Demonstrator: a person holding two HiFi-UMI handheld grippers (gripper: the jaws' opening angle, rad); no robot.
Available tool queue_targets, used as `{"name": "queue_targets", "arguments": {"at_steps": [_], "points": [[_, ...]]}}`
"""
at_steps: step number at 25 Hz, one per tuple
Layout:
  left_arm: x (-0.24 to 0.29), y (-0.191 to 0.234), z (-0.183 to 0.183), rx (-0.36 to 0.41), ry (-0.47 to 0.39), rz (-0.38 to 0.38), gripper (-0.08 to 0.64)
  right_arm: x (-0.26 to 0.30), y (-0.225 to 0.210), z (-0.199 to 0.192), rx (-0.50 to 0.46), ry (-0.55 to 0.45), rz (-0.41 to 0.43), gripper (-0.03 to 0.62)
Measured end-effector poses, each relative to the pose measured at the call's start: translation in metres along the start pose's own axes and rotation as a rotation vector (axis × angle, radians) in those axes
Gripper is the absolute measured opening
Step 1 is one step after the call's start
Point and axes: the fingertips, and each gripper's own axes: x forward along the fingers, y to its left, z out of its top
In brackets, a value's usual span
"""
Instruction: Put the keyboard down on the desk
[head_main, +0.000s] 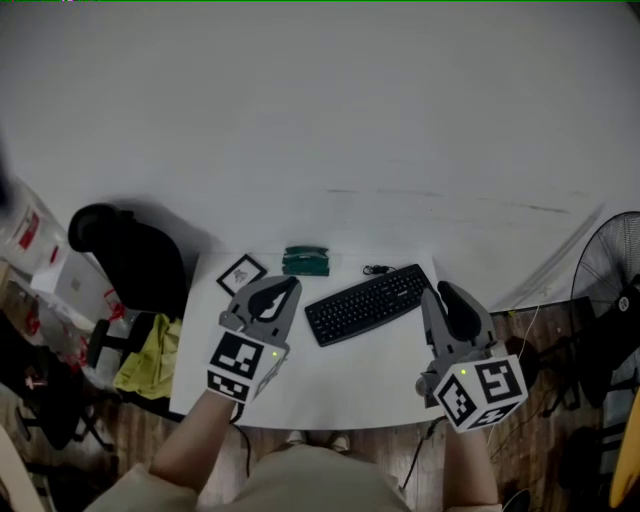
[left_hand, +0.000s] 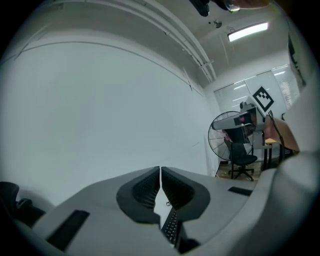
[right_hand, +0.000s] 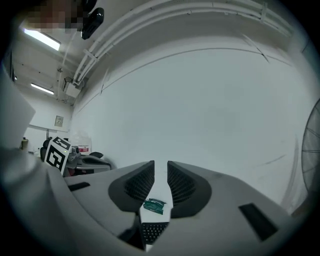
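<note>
The keyboard (head_main: 367, 303) lies flat on the desk (head_main: 330, 385) at mid-frame; your left gripper (head_main: 288, 288) is pressed together, your right gripper (head_main: 443, 294) slightly parted, both empty.

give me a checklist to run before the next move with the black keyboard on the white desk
1. Black keyboard resting on the white desk: ok.
2. Keyboard square to the desk's front edge: not ok, it lies skewed.
3. Left gripper off the keyboard, jaws together, nothing between them: ok.
4. Right gripper off the keyboard, jaws a little apart, empty: ok.
5. Teal object and small framed picture apart from the keyboard: ok.
6. Where the keyboard's cable runs: cannot tell.
</note>
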Motion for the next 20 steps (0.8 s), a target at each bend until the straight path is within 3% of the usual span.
{"name": "queue_targets", "arguments": {"at_steps": [5, 12, 20], "points": [[-0.015, -0.012, 0.01, 0.03, -0.021, 0.001, 0.029, -0.02, 0.026, 0.0, -0.005, -0.01, 0.035, 0.064], [-0.035, -0.036, 0.006, -0.039, -0.043, -0.047, 0.029, -0.044, 0.043, -0.006, -0.013, -0.059, 0.045, 0.028], [-0.054, -0.052, -0.023, -0.019, 0.007, -0.037, 0.029, -0.054, 0.062, -0.038, 0.02, 0.027, 0.109, 0.023]]}}
